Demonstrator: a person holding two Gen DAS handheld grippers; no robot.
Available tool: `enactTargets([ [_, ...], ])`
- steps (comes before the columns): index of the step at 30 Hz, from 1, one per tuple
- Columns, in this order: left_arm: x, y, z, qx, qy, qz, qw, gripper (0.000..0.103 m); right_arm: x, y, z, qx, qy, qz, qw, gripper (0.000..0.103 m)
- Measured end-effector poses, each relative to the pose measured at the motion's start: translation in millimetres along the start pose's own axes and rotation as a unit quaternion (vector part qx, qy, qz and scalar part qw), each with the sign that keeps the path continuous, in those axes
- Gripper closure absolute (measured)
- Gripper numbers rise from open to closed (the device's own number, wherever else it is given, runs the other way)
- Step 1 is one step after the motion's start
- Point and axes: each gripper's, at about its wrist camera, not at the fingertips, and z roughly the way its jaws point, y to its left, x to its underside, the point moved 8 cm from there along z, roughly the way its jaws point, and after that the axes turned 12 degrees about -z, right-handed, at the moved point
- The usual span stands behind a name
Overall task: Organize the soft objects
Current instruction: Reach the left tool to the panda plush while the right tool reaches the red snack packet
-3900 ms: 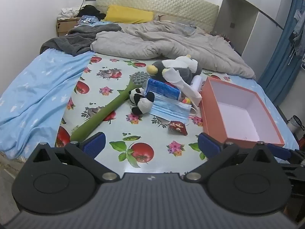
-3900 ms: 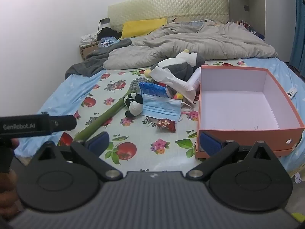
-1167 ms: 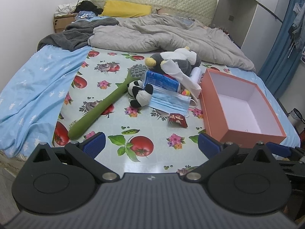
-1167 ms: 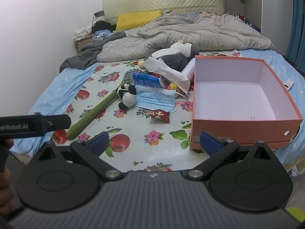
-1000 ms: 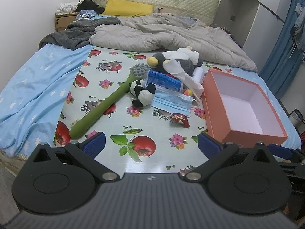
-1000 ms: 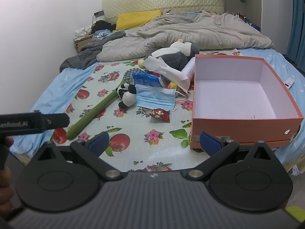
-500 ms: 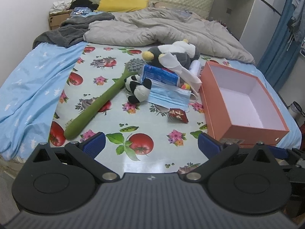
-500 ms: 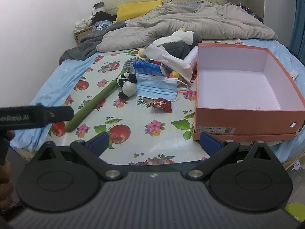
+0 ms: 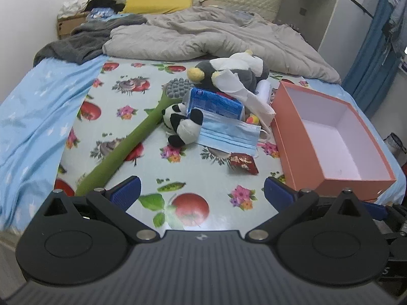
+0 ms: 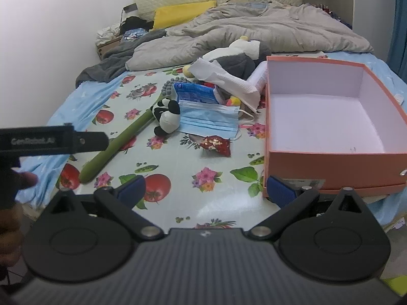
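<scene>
A pile of soft things lies mid-bed on a fruit-print cloth (image 9: 193,178): a small panda plush (image 9: 182,124) (image 10: 166,118), a blue face mask (image 9: 229,133) (image 10: 209,120), a blue tissue pack (image 9: 215,104), a grey-and-white penguin plush (image 9: 234,72) (image 10: 234,59) under a white tissue (image 10: 223,78). An open orange box (image 9: 297,139) (image 10: 330,162) with nothing inside stands to the right. My left gripper (image 9: 202,192) and right gripper (image 10: 207,189) hover open over the near edge, holding nothing.
A long green massage stick (image 9: 127,145) (image 10: 122,139) lies left of the panda. A small red packet (image 9: 243,162) (image 10: 216,145) sits before the mask. A rumpled grey duvet (image 9: 203,38) and a yellow pillow (image 9: 157,1) fill the far bed. The left gripper's body (image 10: 51,141) and a hand show at left.
Both grippers have drifted forward toward the pile, so the objects look a little closer. Nothing on the bed has moved and both grippers stay open.
</scene>
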Motion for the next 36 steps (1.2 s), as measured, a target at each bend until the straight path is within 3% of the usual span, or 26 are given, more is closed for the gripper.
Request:
enactTargets([
  [6, -6, 2, 26, -0.005, -0.001, 0.029, 0.9996, 0.000, 0, 2, 16, -0.001, -0.004, 0.003, 1.000, 0.000],
  [13, -9, 11, 47, -0.002, 0.007, 0.017, 0.9998, 0.000, -2, 7, 29, 0.001, -0.008, -0.006, 1.000, 0.003],
  [20, -14, 14, 61, 0.005, 0.010, 0.011, 0.9999, 0.000, -5, 13, 37, -0.008, -0.012, -0.019, 1.000, 0.025],
  [24, -18, 16, 71, 0.005, 0.007, 0.009, 0.9999, 0.001, -7, 16, 45, -0.010, -0.012, -0.026, 1.000, 0.029],
  [30, -24, 19, 90, 0.008, 0.018, 0.002, 0.9998, 0.009, -11, 19, 59, -0.006, -0.016, -0.034, 0.999, 0.031],
  [36, -30, 20, 114, 0.016, 0.029, 0.000, 0.9994, 0.010, -19, 25, 75, -0.020, -0.034, -0.036, 0.999, 0.031],
])
